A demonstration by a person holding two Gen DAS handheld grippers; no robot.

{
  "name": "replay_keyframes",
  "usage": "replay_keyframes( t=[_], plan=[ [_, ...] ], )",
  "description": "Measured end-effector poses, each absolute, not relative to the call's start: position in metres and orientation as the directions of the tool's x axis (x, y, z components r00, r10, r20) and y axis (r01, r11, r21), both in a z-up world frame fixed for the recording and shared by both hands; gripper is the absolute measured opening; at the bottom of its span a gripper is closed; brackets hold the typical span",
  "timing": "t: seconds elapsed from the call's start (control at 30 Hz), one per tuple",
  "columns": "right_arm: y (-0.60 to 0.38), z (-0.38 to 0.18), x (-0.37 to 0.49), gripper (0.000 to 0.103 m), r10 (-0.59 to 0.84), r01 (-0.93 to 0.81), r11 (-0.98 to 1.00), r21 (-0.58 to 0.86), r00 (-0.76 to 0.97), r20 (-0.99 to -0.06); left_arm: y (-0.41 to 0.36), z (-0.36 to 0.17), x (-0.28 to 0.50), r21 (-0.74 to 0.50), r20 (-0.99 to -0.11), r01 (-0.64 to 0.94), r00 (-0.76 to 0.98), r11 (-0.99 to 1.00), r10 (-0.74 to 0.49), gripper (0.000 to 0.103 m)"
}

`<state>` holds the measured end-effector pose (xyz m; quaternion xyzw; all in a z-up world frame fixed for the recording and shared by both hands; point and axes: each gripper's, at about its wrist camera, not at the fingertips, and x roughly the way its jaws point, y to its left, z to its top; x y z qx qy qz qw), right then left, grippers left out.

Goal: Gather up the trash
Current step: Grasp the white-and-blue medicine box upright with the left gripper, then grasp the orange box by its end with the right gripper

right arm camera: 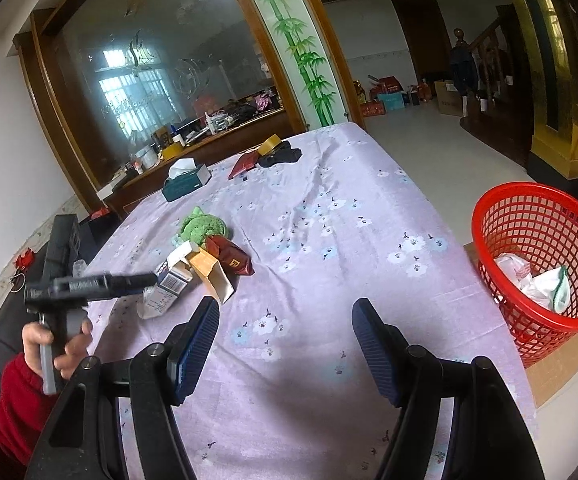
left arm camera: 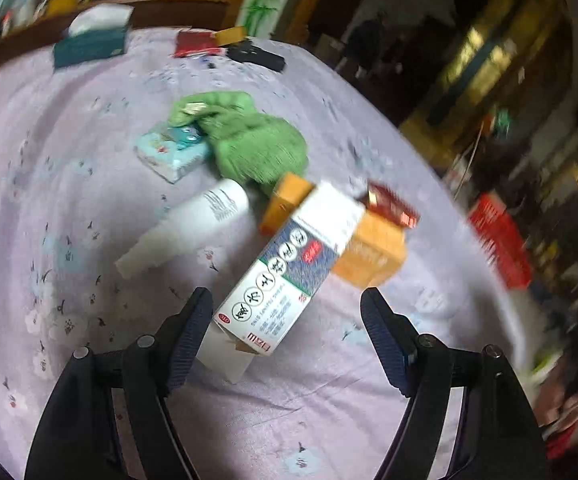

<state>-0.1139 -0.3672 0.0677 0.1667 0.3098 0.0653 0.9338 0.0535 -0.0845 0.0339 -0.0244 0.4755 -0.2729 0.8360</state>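
A white-and-blue carton (left arm camera: 289,264) with an open torn end lies slanted on the lilac flowered cloth (left arm camera: 69,184). Its near end sits between the fingers of my left gripper (left arm camera: 285,294), close beside the left finger, and the jaws stand open. Against the carton lie two orange boxes (left arm camera: 371,254), a dark red packet (left arm camera: 393,204) and a white bottle (left arm camera: 193,228) on its side. In the right wrist view, my right gripper (right arm camera: 285,303) is open over bare cloth, with the same pile (right arm camera: 213,276) to its upper left. A red mesh basket (right arm camera: 537,240) holding white crumpled trash stands on the floor to the right.
A green cloth (left arm camera: 249,140) and a pale blue tissue pack (left arm camera: 173,150) lie behind the pile. A teal tissue box (right arm camera: 187,182), a red booklet (right arm camera: 245,164) and a black item (right arm camera: 281,156) sit at the far end. A hand in a red sleeve (right arm camera: 5,412) holds the left gripper.
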Motion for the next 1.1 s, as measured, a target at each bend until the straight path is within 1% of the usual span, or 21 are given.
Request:
replay_keyframes(
  t=[0.07,0.17,0.2,0.23,0.27,0.3,0.33,0.4,0.47,0.53,0.7,0.83,1.03,1.1],
  plan=[
    [-0.366,0.066,-0.113,0.074,0.229,-0.023,0.937,0.35,0.796,-0.56,-0.099,0.028,0.051,-0.241,-0.804,0.458,0.399,0.855,-0.441,0.074],
    [-0.365,0.065,-0.115,0.074,0.229,-0.026,0.938,0.346,0.795,-0.561,-0.109,0.026,0.05,-0.194,-0.806,0.455,0.431,0.869,-0.405,0.074],
    [-0.365,0.064,-0.116,0.074,0.227,-0.025,0.939,0.343,0.795,-0.563,-0.113,0.024,0.052,-0.181,-0.809,0.449,0.438,0.875,-0.392,0.072],
    [-0.365,0.064,-0.116,0.074,0.224,-0.023,0.94,0.341,0.794,-0.565,-0.115,0.024,0.054,-0.176,-0.806,0.438,0.45,0.882,-0.384,0.063],
    [-0.366,0.063,-0.116,0.074,0.223,-0.021,0.94,0.341,0.793,-0.567,-0.117,0.022,0.056,-0.176,-0.805,0.433,0.454,0.884,-0.383,0.057],
    [-0.367,0.063,-0.115,0.074,0.226,-0.021,0.939,0.344,0.791,-0.569,-0.119,0.021,0.057,-0.18,-0.808,0.43,0.448,0.885,-0.382,0.045],
    [-0.367,0.063,-0.115,0.074,0.23,-0.023,0.938,0.346,0.789,-0.57,-0.119,0.019,0.059,-0.184,-0.81,0.426,0.445,0.886,-0.383,0.041],
    [-0.365,0.063,-0.111,0.074,0.237,-0.034,0.94,0.341,0.783,-0.575,-0.118,0.019,0.057,-0.183,-0.802,0.416,0.461,0.891,-0.38,0.04],
    [-0.36,0.063,-0.106,0.074,0.262,-0.059,0.937,0.344,0.771,-0.581,-0.115,0.02,0.052,-0.166,-0.804,0.394,0.477,0.904,-0.356,0.037],
    [-0.351,0.064,-0.097,0.074,0.296,-0.1,0.935,0.341,0.749,-0.593,-0.108,0.024,0.046,-0.186,-0.796,0.369,0.487,0.911,-0.36,0.037],
    [-0.322,0.064,-0.063,0.074,0.426,-0.242,0.9,0.364,0.665,-0.613,-0.084,0.035,0.011,-0.196,-0.771,0.245,0.56,0.949,-0.304,0.037],
    [-0.293,0.06,-0.029,0.074,0.418,-0.308,0.908,0.284,0.627,-0.657,-0.064,0.04,-0.013,-0.228,-0.728,0.201,0.615,0.953,-0.304,0.037],
    [-0.254,0.045,0.006,0.074,0.517,-0.404,0.85,0.339,0.514,-0.684,-0.033,0.034,-0.012,-0.274,-0.697,0.112,0.661,0.955,-0.277,0.037],
    [-0.241,0.038,0.017,0.073,0.535,-0.424,0.835,0.35,0.476,-0.698,-0.032,0.033,-0.012,-0.262,-0.695,0.109,0.669,0.959,-0.265,0.037]
  ],
)
